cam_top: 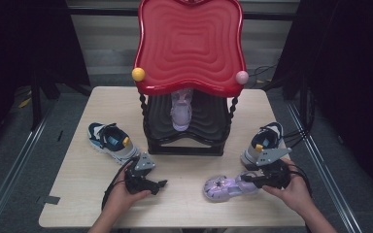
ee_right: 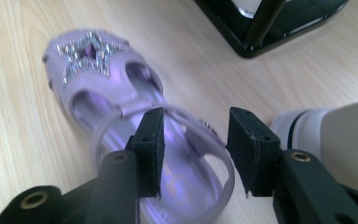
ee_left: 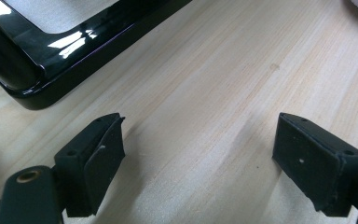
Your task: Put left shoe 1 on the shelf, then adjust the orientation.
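No brand, label or writing can be read on anything here. The thing in hand is a lilac jelly sandal (ee_right: 121, 107), translucent plastic with cut-out openings and a glittery silver star on the toe (the star is slightly blurred in the right gripper view). It lies on the pale wooden table (cam_top: 77, 199), near the front edge, toe pointing toward my left, just in front of a grey and navy sneaker (cam_top: 263, 144).

My right gripper (ee_right: 195, 147) sits at the sandal's heel. One jaw is inside the shoe and the other outside, with the heel strap passing between them; the jaws stand apart and do not press on the strap.

My left gripper (ee_left: 198, 158) hovers low over bare wood with its jaws spread wide and nothing between them, close to the glossy black base of the shoe rack (ee_left: 74, 60).

From the high view, the rack has a wavy red top shelf (cam_top: 189, 43), and a second lilac sandal (cam_top: 181, 109) stands on its dark lower shelf. Another sneaker (cam_top: 110, 141) lies to the rack's left.
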### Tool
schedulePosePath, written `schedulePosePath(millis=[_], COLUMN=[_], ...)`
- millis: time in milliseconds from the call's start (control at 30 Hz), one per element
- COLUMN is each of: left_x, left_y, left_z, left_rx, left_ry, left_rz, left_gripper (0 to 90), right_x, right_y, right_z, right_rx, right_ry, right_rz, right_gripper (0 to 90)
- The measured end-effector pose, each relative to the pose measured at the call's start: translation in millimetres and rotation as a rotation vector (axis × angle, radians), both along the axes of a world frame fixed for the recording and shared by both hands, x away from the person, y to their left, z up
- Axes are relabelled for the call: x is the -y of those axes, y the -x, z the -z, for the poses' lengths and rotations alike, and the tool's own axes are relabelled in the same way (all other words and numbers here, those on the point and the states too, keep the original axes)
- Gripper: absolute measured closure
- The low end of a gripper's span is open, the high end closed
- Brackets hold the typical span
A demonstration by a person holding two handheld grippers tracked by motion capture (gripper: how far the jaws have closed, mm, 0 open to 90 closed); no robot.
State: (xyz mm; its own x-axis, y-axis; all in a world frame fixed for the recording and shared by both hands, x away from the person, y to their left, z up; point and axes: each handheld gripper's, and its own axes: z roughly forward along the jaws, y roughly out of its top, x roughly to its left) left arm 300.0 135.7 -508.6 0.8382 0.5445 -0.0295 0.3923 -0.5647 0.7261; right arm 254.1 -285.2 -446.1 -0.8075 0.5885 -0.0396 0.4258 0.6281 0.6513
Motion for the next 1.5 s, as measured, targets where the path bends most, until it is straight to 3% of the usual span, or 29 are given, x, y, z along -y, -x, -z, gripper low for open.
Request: schedulePosePath(millis=[200,333,433,567,700,767,800,933,1033,1300,1500], left_x=[0.0,0.0,0.1,0.4,0.4,0.4,0.4,0.7,0.9,0.9,1.4], left_y=[-0.5,-0.6,-0.6,-0.8,-0.8,-0.9,-0.9,-1.2,-1.3,-1.3,-2.3], left_z=[0.0,0.0,0.0,0.0,0.0,0.0,0.0,0.1,0.2,0.2,0.1], left_rx=[0.005,0.005,0.005,0.003,0.003,0.003,0.003,0.002,0.001,0.001,0.004], left_ry=[-0.001,0.000,0.000,-0.001,-0.001,-0.001,-0.001,0.001,0.002,0.002,-0.001], left_rz=[0.001,0.001,0.001,-0.001,0.000,0.000,0.000,-0.002,-0.002,-0.002,-0.002], left_gripper=[15.7,15.7,15.7,15.6,15.6,15.6,15.6,15.6,15.6,15.6,15.6], right_x=[-3.3,-9.6,-12.0,-11.4,-10.0,-9.4,-10.6,-14.6,-11.8,-10.8,-5.9], right_y=[-1.9,-7.7,-7.3,-2.2,4.0,5.8,6.9,10.1,11.9,18.6,20.5], right_z=[6.7,12.4,14.0,11.5,11.7,10.0,8.0,6.0,9.3,16.1,21.4], right_rx=[-0.007,-0.015,-0.006,-0.029,-0.061,-0.071,-0.062,-0.034,-0.034,-0.014,-0.014], right_ry=[0.018,0.016,0.041,0.041,-0.009,-0.073,-0.078,-0.054,-0.084,-0.088,-0.126], right_rz=[-0.018,-0.045,-0.029,-0.016,-0.016,-0.006,-0.006,-0.006,0.009,0.026,0.055], right_gripper=[49.8,52.2,60.8,71.8,83.0,83.6,83.6,83.5,83.4,80.9,79.0])
